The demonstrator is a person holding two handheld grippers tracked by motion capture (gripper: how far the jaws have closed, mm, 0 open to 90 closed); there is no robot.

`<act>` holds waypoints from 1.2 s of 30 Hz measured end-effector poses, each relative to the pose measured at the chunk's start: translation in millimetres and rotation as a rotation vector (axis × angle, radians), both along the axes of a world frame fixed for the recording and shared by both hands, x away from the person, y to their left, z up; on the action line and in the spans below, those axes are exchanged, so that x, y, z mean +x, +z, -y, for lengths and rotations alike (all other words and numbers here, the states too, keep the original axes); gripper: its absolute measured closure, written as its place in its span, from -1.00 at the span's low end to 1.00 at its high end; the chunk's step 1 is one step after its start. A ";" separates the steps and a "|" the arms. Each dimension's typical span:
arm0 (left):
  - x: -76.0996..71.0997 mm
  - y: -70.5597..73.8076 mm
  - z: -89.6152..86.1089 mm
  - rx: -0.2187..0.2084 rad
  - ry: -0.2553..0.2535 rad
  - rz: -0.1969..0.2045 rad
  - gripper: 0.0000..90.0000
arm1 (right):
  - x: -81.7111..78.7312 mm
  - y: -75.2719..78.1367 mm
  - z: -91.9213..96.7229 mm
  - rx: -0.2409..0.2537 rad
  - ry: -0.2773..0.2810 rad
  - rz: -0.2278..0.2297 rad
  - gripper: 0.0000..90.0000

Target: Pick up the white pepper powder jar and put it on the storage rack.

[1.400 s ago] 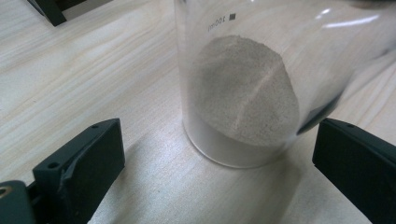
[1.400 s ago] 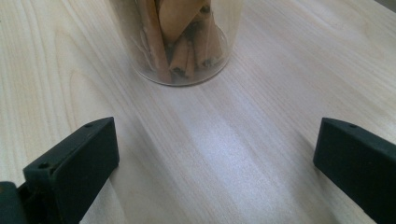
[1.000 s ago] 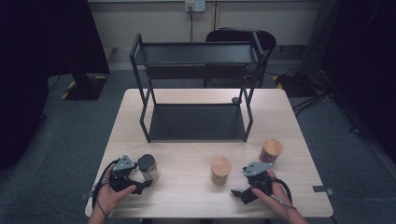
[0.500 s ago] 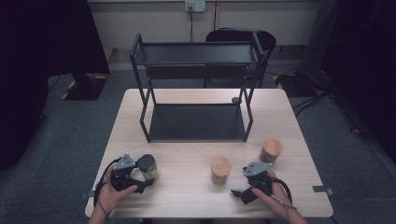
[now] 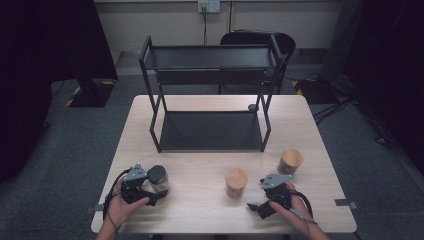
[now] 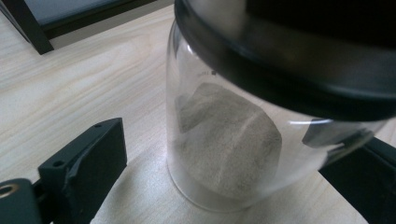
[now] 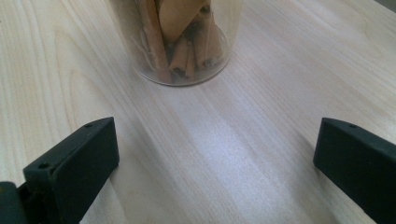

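We're seeing the black-lidded jar standing at the table's front left, sitting between our left tongs, whose jaws have just been closing in; a gap is showing at the left jaw. Our right tongs are gaping wide, empty, facing a cinnamon jar. The rack is standing behind.
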State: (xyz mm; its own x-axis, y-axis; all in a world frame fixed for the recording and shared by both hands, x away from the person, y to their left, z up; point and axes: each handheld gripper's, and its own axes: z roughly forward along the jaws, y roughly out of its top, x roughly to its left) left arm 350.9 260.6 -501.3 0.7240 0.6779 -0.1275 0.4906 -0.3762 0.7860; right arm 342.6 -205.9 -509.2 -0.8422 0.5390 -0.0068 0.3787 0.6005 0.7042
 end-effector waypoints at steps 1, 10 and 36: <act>0.3 0.0 0.5 -0.001 -0.001 0.002 -0.90 | 0.0 0.0 0.0 0.000 0.000 0.000 -1.00; 3.6 -0.8 4.8 -0.006 -0.029 0.000 -0.76 | 0.0 0.0 0.0 0.000 0.000 0.000 -1.00; 6.2 1.2 10.7 -0.012 -0.050 0.050 -0.37 | -0.1 0.0 0.0 0.000 0.000 0.000 -1.00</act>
State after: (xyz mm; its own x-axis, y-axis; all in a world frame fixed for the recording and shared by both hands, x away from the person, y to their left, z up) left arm 357.1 249.9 -500.1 0.7627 0.6393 -0.0984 0.4314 -0.3894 0.8138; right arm 342.5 -205.9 -509.2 -0.8421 0.5393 -0.0067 0.3791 0.6007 0.7039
